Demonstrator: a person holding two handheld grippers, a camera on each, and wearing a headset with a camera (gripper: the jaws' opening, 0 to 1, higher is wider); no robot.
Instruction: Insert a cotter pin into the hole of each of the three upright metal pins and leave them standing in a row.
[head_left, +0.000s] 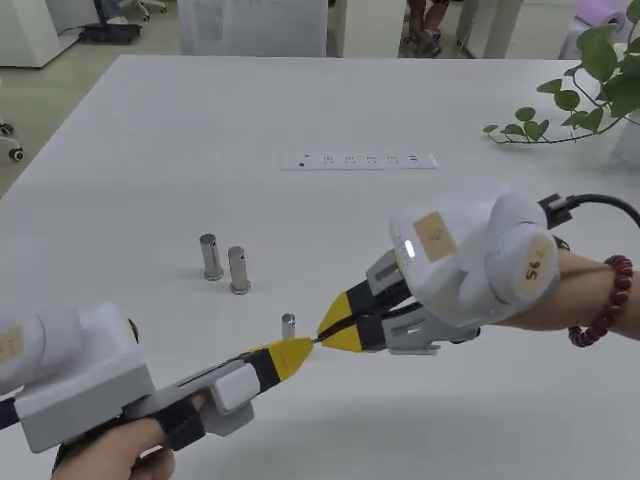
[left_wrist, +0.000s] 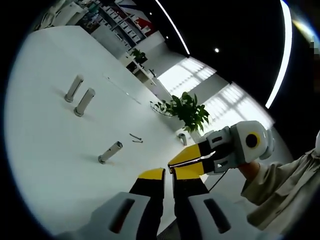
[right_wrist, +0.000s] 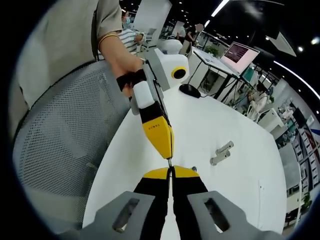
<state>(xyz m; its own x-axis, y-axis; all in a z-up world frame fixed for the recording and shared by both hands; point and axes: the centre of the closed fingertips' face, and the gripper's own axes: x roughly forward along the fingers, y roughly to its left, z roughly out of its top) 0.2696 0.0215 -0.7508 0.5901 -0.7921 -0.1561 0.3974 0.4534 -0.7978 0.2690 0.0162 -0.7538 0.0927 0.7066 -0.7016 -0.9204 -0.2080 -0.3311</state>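
The right tool (head_left: 338, 332) clamped the cotter pin (right_wrist: 170, 161); the left tool (head_left: 292, 356), I couldn't tell. It wanted squaring to the metal pin (head_left: 288, 325) first.

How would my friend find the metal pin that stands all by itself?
Start at the big white table, then find where the left gripper and right gripper bring their yellow tips together. The lone metal pin stands just behind those tips. The other two pins stand close together further left; this one has no partner.

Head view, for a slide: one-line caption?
Left claw and right claw meet tip to tip at a thin cotter pin, beside three metal pins.
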